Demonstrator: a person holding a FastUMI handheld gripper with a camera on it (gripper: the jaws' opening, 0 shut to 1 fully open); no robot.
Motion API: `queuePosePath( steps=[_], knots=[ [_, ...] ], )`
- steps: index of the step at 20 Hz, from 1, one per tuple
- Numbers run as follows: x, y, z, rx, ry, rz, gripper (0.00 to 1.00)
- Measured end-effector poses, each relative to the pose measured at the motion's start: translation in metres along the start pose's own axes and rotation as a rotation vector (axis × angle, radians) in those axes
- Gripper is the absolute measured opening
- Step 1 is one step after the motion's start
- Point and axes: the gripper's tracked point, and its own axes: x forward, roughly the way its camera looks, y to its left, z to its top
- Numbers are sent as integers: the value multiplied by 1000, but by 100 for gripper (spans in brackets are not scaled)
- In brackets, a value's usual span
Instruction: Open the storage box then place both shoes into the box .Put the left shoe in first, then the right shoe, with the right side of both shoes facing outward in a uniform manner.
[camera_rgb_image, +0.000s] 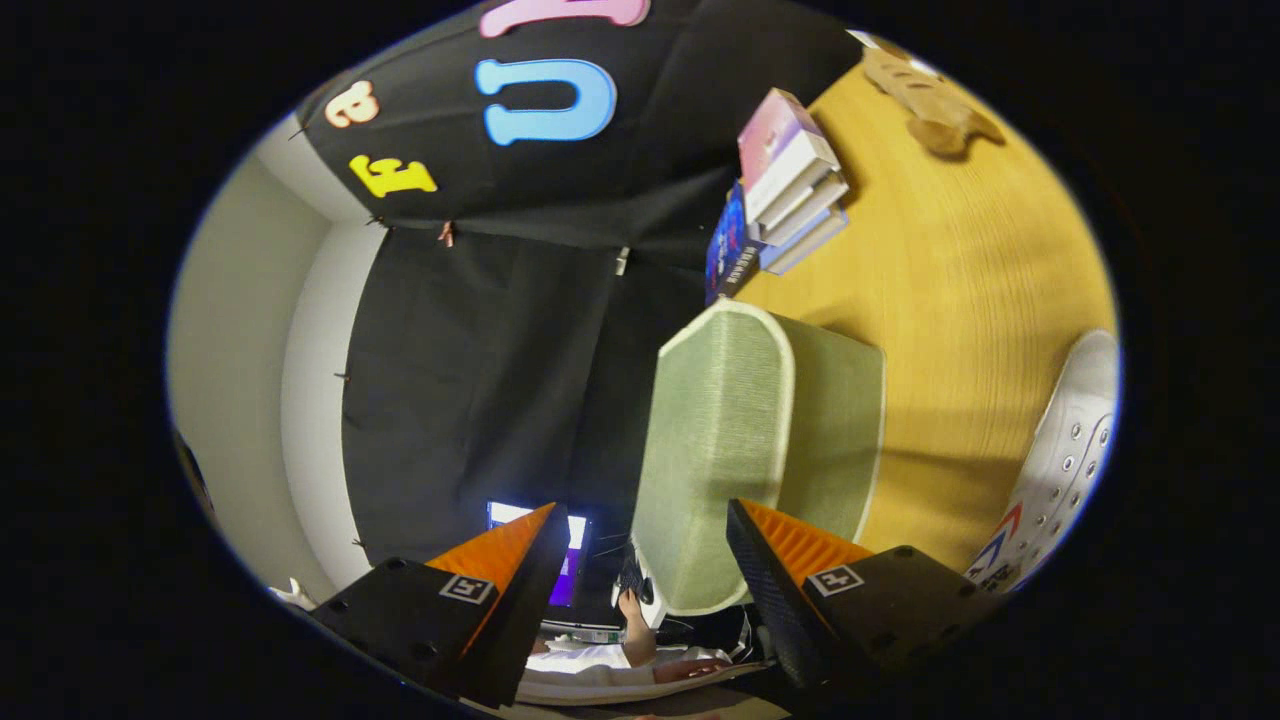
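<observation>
Pale green woven fabric covers the storage box (760, 450), which stands on the yellow wood-grain worktop (960, 300) just ahead of the tongs (640, 560). The view is rolled sideways, so the worktop runs up the right-hand side. The tongs are spread wide and grip nothing; the near corner of the box lies in the gap between the two fingers, nearer the right finger, with neither finger touching it. The lid face of the box, edged in lighter piping, appears closed. A white lace-up shoe (1060, 470) with metal eyelets and a red-and-blue mark on its side lies on the worktop beyond the right finger, well apart from the box. A stack of books (785, 190) rests on the worktop beyond the box, near the black cloth wall (480, 380). A tan plush toy (930, 95) sits farther off, past the books. Beyond the left finger, a lit screen (575, 560) and a person's forearm (635, 640) are visible.
</observation>
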Motion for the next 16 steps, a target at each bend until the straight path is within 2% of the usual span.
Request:
queuePosePath(
  steps=[5, 9, 10, 11, 12, 14, 16],
  knots=[
    [34, -35, -6, 78, 59, 13, 97],
    [45, -37, -14, 123, 90, 67, 95],
    [44, -40, -16, 125, 98, 58, 80],
    [41, -42, -17, 129, 108, 59, 73],
    [39, -43, -14, 120, 105, 62, 58],
    [25, -33, -6, 105, 42, 80, 18],
    [19, -11, -4, 63, -6, 99, 5]
  ],
)
